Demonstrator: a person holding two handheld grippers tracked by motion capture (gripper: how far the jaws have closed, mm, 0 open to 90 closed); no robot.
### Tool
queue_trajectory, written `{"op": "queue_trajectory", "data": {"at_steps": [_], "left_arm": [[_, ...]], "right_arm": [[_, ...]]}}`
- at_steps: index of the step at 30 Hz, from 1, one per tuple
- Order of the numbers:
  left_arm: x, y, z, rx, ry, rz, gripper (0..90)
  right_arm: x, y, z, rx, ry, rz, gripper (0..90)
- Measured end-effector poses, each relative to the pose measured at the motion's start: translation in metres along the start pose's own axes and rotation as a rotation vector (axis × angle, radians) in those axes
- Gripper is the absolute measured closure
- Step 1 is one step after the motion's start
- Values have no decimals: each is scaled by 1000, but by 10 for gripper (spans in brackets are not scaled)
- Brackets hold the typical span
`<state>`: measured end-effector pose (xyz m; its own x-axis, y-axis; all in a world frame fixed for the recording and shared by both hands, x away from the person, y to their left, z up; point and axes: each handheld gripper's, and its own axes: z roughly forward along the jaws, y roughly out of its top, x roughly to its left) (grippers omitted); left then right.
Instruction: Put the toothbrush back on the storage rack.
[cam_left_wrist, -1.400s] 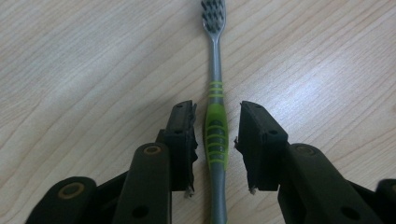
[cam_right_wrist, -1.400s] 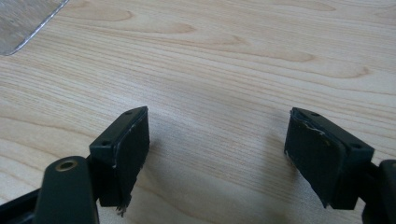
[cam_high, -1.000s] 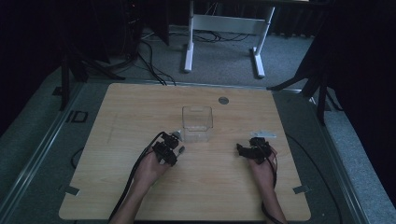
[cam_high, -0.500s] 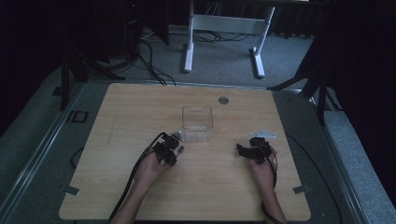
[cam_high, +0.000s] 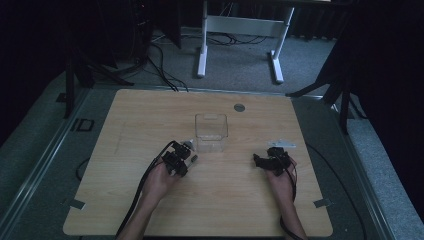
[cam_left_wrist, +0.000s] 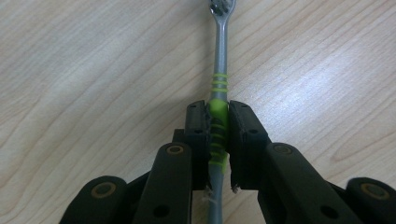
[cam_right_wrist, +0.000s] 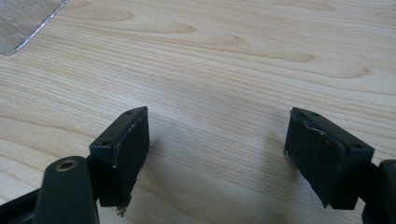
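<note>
Left gripper view: we see the left gripper clamped, jaws just closed, on the toothbrush at its green grip. Its long axis runs straight ahead along the table, toward the clear box. Our right gripper gapes empty.

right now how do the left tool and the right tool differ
The left tool has its jaws shut on the green grip of a toothbrush, having just been closing; the right tool stands wide open with nothing between its jaws. In the high view the left tool sits just beside the clear container, while the right tool is farther off to its side. Both are hand-held low over the wooden table.
</note>
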<state>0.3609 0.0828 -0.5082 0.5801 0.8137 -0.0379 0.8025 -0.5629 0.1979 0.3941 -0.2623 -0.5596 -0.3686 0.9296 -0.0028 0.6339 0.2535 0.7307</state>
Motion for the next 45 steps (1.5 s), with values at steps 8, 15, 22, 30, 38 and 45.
{"op": "queue_trajectory", "data": {"at_steps": [8, 15, 22, 30, 38, 45], "left_arm": [[4, -2, -12, -41, 8, -15, 790], [8, -4, -19, -72, 12, -29, 790], [12, -5, -23, -99, 17, -43, 790], [13, -7, -26, -124, 29, -56, 790], [15, -8, -29, -149, 38, -68, 789], [16, -8, -31, -168, 46, -77, 790]], "right_arm": [[0, 0, 0, 0, 0, 0, 220], [0, 0, 0, 0, 0, 0, 220], [0, 0, 0, 0, 0, 1, 220], [0, 0, 0, 0, 0, 1, 220], [0, 0, 0, 0, 0, 1, 220], [0, 0, 0, 0, 0, 0, 220]]}}
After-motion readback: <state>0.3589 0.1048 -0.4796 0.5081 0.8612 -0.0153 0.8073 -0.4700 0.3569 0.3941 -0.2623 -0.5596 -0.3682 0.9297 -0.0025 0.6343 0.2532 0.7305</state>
